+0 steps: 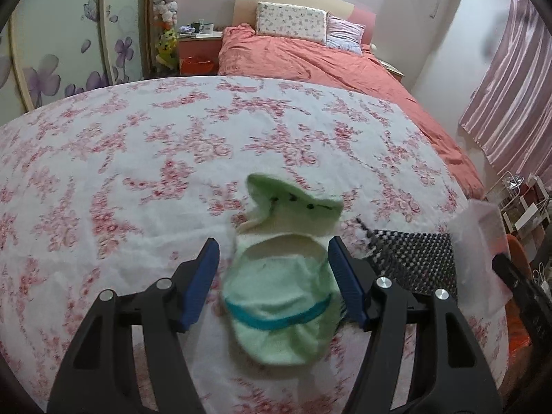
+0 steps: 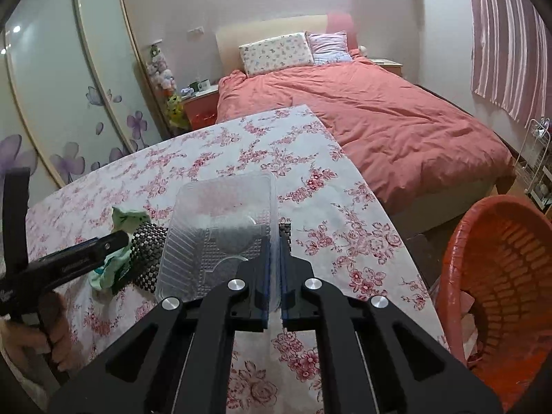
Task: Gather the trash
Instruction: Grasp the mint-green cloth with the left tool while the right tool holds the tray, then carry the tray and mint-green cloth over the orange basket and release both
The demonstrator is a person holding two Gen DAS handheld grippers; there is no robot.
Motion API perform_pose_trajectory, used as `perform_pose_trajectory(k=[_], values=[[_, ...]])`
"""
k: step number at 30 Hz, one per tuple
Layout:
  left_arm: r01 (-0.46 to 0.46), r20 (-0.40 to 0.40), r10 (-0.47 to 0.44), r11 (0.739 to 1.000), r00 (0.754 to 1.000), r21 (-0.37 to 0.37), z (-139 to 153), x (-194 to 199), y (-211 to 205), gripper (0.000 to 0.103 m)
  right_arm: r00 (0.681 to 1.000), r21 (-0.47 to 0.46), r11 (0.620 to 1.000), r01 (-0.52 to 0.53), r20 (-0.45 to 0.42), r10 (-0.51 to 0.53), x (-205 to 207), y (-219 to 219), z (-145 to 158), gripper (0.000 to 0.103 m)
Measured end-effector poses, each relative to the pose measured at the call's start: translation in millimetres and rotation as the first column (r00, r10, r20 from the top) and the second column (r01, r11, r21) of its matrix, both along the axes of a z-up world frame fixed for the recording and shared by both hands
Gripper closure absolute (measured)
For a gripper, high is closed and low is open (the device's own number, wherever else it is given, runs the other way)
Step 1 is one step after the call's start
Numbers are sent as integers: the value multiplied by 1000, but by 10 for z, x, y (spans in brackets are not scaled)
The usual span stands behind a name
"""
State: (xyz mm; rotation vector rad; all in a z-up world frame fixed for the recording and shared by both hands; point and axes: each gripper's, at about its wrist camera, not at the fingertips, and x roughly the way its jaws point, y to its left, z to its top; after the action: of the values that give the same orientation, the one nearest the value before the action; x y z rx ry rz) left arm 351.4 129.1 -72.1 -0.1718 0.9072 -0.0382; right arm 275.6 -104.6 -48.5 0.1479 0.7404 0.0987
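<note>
A pale green sock (image 1: 276, 296) with a teal stripe lies crumpled on the flowered tablecloth (image 1: 138, 158). My left gripper (image 1: 274, 262) stands open around the sock, its blue pads on either side and not squeezing it. In the right wrist view one of its fingers (image 2: 110, 239) shows above the sock (image 2: 110, 269), with a hand on the handle. My right gripper (image 2: 275, 241) is shut on the near right wall of a clear plastic tray (image 2: 220, 220). That tray (image 1: 479, 241) appears at the right edge of the left wrist view.
A black-and-white checkered mat (image 1: 414, 262) lies between sock and tray, partly under the tray (image 2: 146, 255). An orange slatted basket (image 2: 500, 276) stands off the table's right edge. Behind the table is a bed with a coral cover (image 2: 396, 131); wardrobe doors are at left.
</note>
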Motion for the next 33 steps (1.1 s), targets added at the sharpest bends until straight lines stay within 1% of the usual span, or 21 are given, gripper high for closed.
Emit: perform_pose_trajectory(k=[2,5,9,10,12,13,14,15,16,17,19,20,23,25,29,33], values=[[7,2,-7,1000,1000,6,15,38,-57,34,1000,0,1000,1,-2,-1,-2,-20,2,98],[16,-7,-16,999,1000,35,-18,80,-124,34,1000,3,1000,7,-7,-7,1,-47,-10,98],[20,0,-20,992,1000,122,-56,80,-209,38,1000,8,1000,13,-12,-13,-5,-88,-30,98],[22,1,-22,992,1000,125,-58,77,-207,38,1000,10,1000,14,-14,-14,-5,-97,-37,98],[19,4,-20,992,1000,124,-56,65,-191,43,1000,13,1000,16,-15,-15,-11,-107,-43,98],[20,5,-20,992,1000,128,-55,61,-188,52,1000,15,1000,16,-15,-16,-18,-113,-47,98],[21,8,-23,991,1000,134,-50,56,-190,64,1000,17,1000,17,-15,-16,-19,-118,-47,98],[25,12,-27,990,1000,142,-47,55,-198,71,1000,19,1000,18,-15,-17,-22,-118,-47,98],[35,17,-38,990,999,136,-41,55,-199,85,1000,22,1000,20,-14,-20,-28,-120,-43,98],[37,19,-40,990,999,134,-34,55,-199,88,1000,24,999,22,-12,-21,-33,-124,-40,98],[39,27,-42,993,999,112,-26,45,-167,91,1000,28,999,23,-3,-23,-61,-136,-11,98],[40,31,-43,995,999,90,-16,32,-122,92,1000,28,999,23,2,-23,-77,-142,4,98],[38,48,-39,999,998,40,57,-31,-20,93,999,25,999,28,28,-28,-138,-177,75,98],[34,68,-36,999,997,30,140,-77,15,93,998,29,999,35,48,-36,-185,-211,137,98],[30,126,-32,999,992,18,428,-226,69,93,995,40,998,47,81,-50,-284,-272,246,98],[38,176,-39,999,984,13,689,-374,18,93,990,34,997,63,127,-67,-446,-332,387,98]])
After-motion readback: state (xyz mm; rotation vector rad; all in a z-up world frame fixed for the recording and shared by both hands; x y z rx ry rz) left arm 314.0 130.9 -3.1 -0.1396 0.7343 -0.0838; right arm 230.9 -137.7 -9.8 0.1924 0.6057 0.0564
